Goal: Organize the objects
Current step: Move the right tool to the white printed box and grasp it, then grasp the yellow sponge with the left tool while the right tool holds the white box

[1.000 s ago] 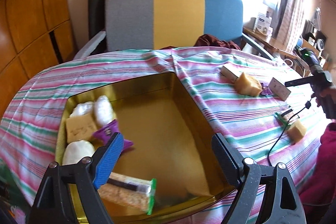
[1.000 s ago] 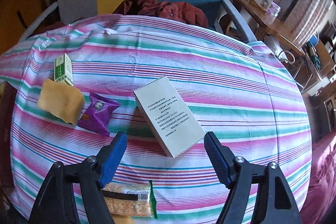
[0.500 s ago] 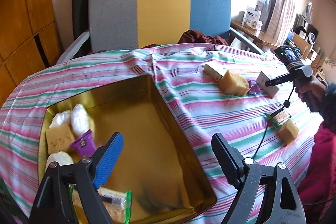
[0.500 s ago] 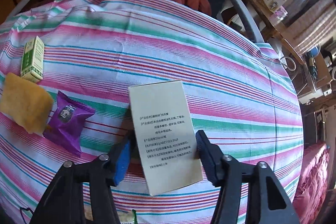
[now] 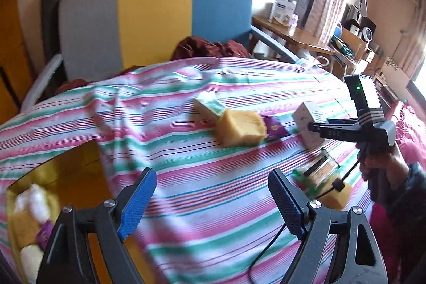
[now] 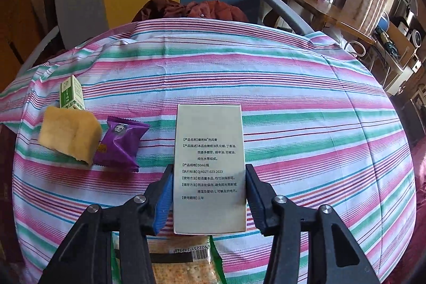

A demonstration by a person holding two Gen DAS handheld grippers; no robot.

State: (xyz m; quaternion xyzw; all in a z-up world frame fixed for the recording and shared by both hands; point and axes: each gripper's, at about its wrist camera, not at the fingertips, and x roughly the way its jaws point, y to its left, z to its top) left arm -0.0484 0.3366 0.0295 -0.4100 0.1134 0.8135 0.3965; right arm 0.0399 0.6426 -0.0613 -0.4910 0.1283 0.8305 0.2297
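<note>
Pale cardboard, the printed box [image 6: 209, 169] sits squarely between the fingers of the right gripper [image 6: 209, 197], both pads pressed against its long sides, above the striped cloth [image 6: 306, 124] near its middle. Left of it lie one purple sachet [image 6: 119, 144], one yellow sponge [image 6: 68, 133] and one small green carton [image 6: 71, 95], close together toward the cloth's left edge. One cracker packet [image 6: 183, 262] shows beneath the box. The left gripper [image 5: 210, 201] hangs wide open and empty over the cloth, just right of the gold tin [image 5: 80, 164].
</note>
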